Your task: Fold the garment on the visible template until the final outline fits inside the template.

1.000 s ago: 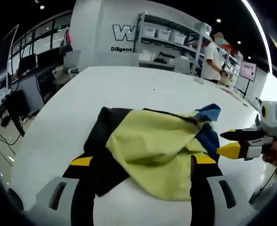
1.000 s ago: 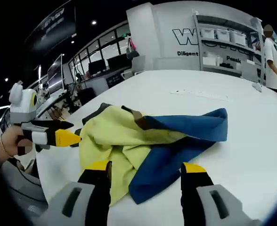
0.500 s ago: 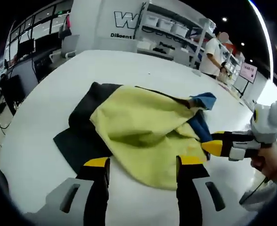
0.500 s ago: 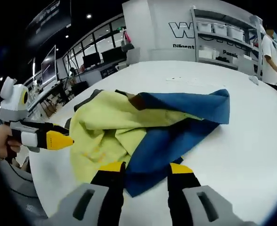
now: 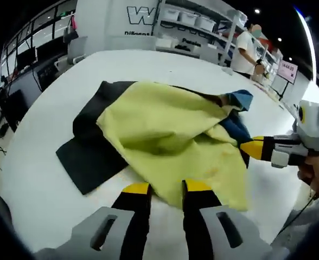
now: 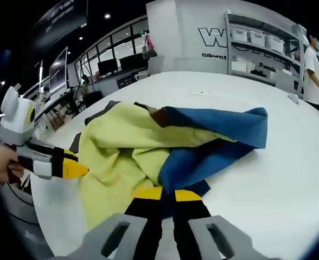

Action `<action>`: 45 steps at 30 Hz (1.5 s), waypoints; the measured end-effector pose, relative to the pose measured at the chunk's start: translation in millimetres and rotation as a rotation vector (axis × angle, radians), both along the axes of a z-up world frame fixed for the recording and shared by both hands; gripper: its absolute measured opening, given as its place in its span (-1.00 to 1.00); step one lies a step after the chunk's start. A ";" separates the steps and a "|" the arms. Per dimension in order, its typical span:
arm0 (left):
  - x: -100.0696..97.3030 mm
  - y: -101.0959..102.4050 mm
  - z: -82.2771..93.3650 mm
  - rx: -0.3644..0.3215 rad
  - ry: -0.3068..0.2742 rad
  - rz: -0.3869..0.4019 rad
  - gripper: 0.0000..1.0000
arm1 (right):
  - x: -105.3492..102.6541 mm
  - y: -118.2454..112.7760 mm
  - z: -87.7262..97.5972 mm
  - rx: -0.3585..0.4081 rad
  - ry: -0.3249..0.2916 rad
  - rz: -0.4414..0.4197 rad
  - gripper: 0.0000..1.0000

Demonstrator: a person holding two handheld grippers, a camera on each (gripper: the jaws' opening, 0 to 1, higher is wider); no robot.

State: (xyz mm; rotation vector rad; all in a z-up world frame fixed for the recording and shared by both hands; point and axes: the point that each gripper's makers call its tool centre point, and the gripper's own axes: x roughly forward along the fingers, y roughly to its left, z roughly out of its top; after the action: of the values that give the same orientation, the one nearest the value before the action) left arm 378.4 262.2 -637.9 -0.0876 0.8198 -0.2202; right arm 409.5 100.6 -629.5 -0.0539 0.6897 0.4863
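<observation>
I see left gripper (image 5: 166, 187) jaws nearly closed at garment (image 5: 170, 135) hem, 6 o'clock; right gripper (image 6: 168, 194) pinching the blue edge, on table (image 6: 289, 162)

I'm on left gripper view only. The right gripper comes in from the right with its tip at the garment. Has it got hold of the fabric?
Observer: Looks like it. In right gripper view the right gripper has its jaws almost together on the near edge of the garment, where blue meets yellow.
Operator: How much blue is there? I see just a corner.
Observer: A lot. The blue part is a broad folded band lying out over the table, on the side away from the left gripper.
</observation>
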 end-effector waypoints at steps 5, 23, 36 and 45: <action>-1.3 5.1 -1.6 -0.008 0.013 0.005 -0.96 | 2.2 -11.0 4.5 -0.021 -0.018 -0.022 -1.00; -5.1 49.2 17.9 0.019 0.016 0.026 -0.96 | 9.5 -78.0 9.3 -0.087 -0.012 -0.178 -1.00; -2.5 84.2 17.7 0.203 0.029 -0.047 -0.96 | 12.3 -130.5 9.8 -0.161 -0.006 -0.270 -1.00; 0.4 106.6 16.5 0.238 0.035 -0.007 -0.94 | 9.8 -165.2 7.7 -0.166 0.015 -0.342 -1.00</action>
State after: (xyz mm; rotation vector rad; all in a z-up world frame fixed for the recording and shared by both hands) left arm 378.8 368.8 -621.4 0.1356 0.8761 -0.1266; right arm 419.3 -64.5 -621.8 -0.0867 0.7360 0.1012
